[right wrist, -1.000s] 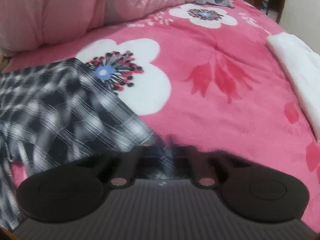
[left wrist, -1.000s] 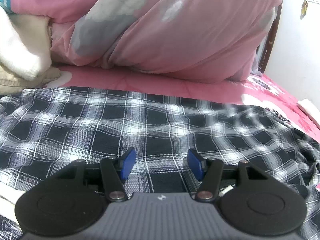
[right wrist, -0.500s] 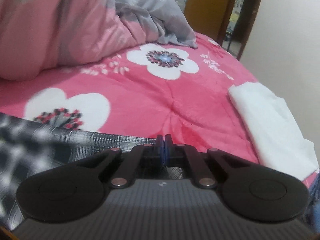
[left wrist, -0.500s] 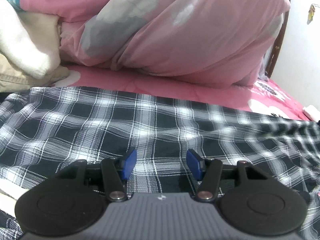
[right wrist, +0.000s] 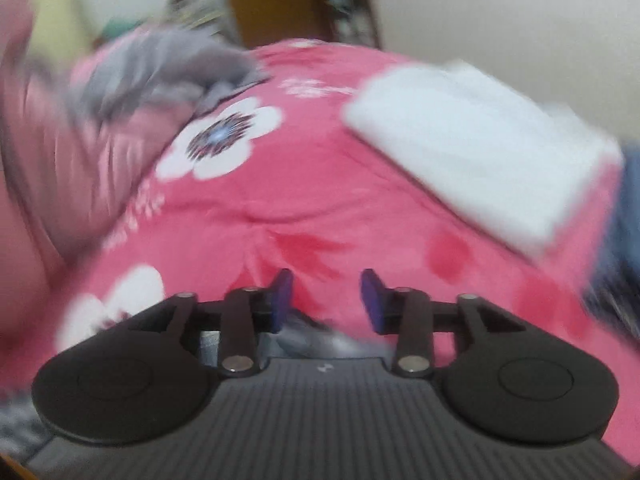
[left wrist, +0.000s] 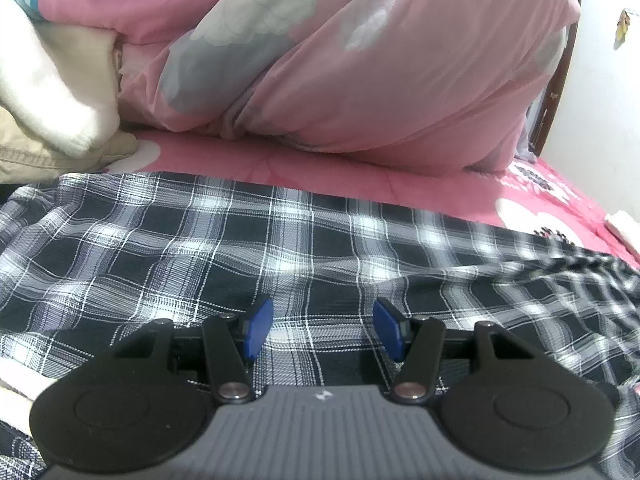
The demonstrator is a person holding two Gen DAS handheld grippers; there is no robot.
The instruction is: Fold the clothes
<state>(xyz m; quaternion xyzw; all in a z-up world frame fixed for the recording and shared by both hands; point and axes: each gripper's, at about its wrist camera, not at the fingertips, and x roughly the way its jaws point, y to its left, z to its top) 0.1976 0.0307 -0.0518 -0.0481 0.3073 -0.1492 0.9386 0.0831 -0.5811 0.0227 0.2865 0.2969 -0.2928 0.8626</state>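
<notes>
Both wrist views low over the bedspread (right wrist: pixel 248 216)

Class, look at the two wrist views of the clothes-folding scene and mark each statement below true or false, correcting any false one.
1. The left gripper is open above the plaid garment. True.
2. The right gripper is clamped shut on the plaid cloth. False: its jaws stand apart with nothing between them.
3. A folded white cloth lies on the pink floral bedspread. True.
4. The plaid garment is red and yellow. False: it is black, grey and white.
5. A bundled pink duvet lies beyond the plaid garment in the left wrist view. True.
</notes>
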